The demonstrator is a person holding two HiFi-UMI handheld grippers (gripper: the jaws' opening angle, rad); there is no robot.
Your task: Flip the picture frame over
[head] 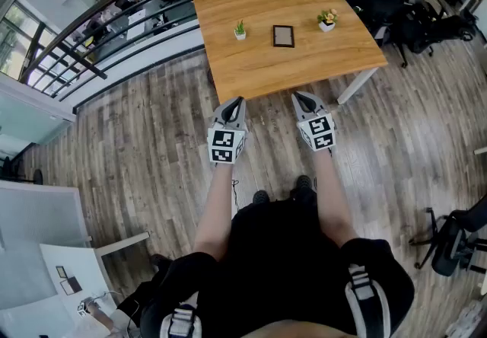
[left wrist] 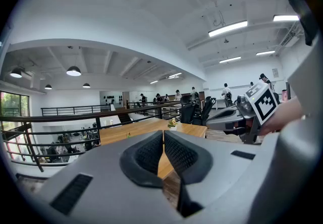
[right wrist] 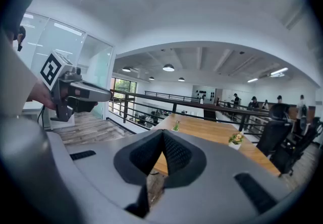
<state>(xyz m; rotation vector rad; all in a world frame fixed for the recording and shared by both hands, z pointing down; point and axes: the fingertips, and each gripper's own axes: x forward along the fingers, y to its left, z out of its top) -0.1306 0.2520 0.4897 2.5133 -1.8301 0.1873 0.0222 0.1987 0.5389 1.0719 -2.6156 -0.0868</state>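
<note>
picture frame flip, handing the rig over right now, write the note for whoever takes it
Left gripper: shut, empty, held short of the table's near edge.
Right gripper: shut, empty, beside the left one, also short of the table.
Picture frame: lying flat near the middle of the wooden table, between the green potted plant and the flowering potted plant, touching neither.
Done: nothing yet; the frame is out of reach of both grippers.
Left: step up to the table, open a gripper, take the frame by an edge, turn it over and set it back down.
</note>
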